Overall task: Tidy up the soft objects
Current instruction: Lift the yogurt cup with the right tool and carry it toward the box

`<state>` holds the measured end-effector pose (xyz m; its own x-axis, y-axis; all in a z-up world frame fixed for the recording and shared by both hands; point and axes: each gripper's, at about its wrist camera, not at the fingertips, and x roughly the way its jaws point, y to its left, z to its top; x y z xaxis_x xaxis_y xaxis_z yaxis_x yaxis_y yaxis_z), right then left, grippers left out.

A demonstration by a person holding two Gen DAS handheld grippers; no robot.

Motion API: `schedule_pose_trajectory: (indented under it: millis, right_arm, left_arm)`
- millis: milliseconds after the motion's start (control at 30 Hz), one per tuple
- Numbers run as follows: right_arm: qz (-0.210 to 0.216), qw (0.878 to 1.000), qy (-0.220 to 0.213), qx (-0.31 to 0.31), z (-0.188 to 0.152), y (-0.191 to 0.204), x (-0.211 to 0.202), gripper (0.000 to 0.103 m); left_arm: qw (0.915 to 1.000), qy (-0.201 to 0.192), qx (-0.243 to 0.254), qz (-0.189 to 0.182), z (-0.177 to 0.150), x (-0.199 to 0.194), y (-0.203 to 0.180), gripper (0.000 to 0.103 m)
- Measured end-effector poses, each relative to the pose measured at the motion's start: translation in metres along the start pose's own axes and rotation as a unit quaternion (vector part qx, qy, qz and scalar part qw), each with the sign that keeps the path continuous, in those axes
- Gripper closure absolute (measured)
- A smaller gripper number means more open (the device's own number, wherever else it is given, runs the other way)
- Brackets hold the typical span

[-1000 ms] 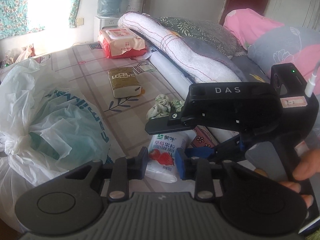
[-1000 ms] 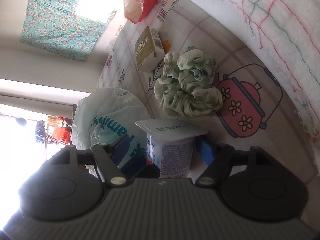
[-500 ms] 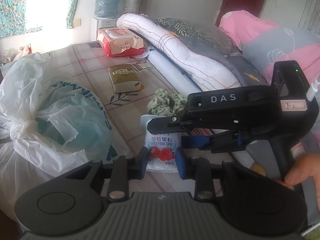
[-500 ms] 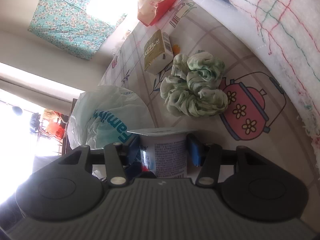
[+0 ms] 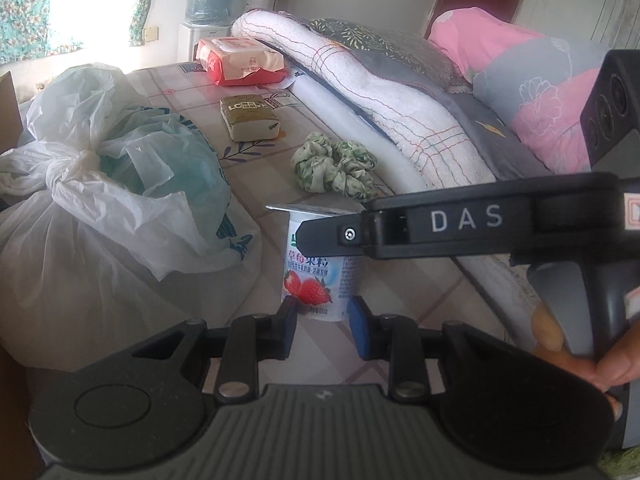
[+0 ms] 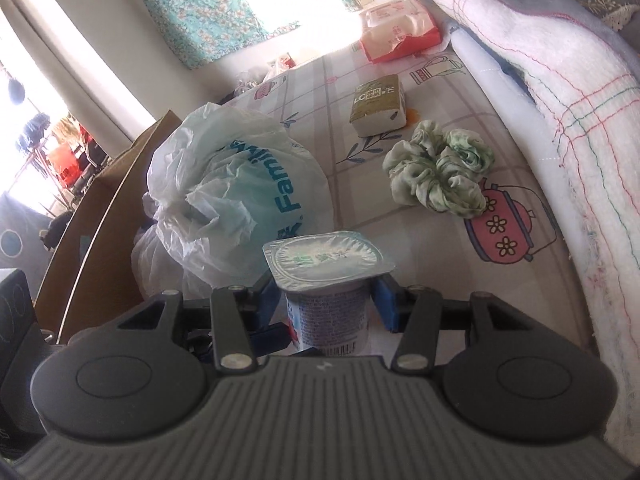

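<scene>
The yogurt cup (image 6: 327, 280), upright on the patterned sheet (image 6: 432, 80), is being bracketed by the right gripper (image 6: 326, 312); contact cannot be told. The left gripper (image 5: 322, 322) is being held spread just before it. The green scrunchie (image 5: 334, 166) is lying beyond.

Right tongs (image 6: 329, 309) straddle an upright yogurt cup (image 6: 328, 280), apparently gripping it.
</scene>
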<state>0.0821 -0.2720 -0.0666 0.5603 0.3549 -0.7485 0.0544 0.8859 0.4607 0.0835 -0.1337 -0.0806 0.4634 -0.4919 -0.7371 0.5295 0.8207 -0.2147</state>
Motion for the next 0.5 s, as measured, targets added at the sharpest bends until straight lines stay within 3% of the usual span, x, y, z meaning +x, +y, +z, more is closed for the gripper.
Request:
schedule_pose_trajectory:
  millis: [233,500]
  right_arm:
    - [-0.036,0.997,-0.009,-0.073,-0.019,0.027,-0.011,0.054]
    - [-0.047,0.996,-0.012,-0.080,-0.037,0.039,-0.019,0.053]
  left_arm:
    - [1.0000,-0.005,0.004,-0.004,-0.015,-0.007,0.000,0.073]
    - [1.0000,-0.003,0.006,-0.001,-0.028,-0.008,0.006,0.073]
